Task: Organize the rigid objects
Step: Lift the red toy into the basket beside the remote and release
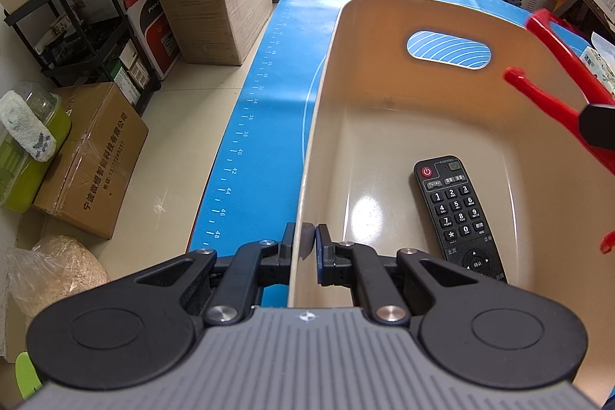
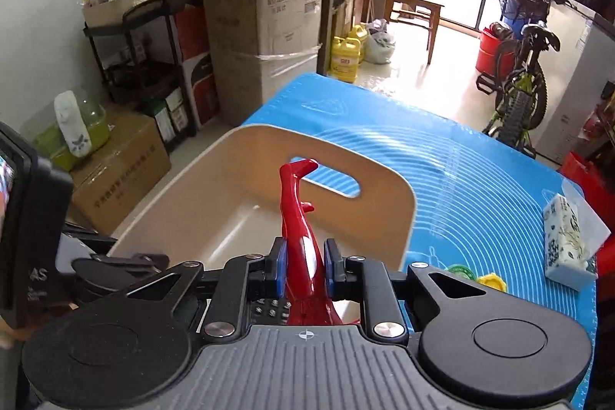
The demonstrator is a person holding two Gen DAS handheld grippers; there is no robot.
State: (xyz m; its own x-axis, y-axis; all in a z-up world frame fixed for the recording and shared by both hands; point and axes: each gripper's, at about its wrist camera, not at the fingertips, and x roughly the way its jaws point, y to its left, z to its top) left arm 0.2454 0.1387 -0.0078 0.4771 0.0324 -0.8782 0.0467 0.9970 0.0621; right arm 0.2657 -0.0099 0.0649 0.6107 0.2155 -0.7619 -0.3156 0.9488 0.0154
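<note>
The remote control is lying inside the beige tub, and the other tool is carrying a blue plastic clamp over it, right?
Nearly. The remote control does lie in the beige tub, but the clamp is red, not blue. The right wrist view shows it pinched between the right gripper's fingers.

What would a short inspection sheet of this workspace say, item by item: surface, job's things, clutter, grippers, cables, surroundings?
Surface: blue mat with printed rings and ruler marks covers the table.
Job's things: beige bin on the mat; black remote lies on its floor; red tool is held above the bin.
Clutter: tissue pack and small green and yellow pieces on the mat, outside the bin.
Grippers: left gripper is shut on the bin's wall; right gripper is shut on the red tool.
Cables: nothing seen.
Surroundings: stacked cardboard boxes, black shelf rack, yellow jugs, a bicycle.
</note>
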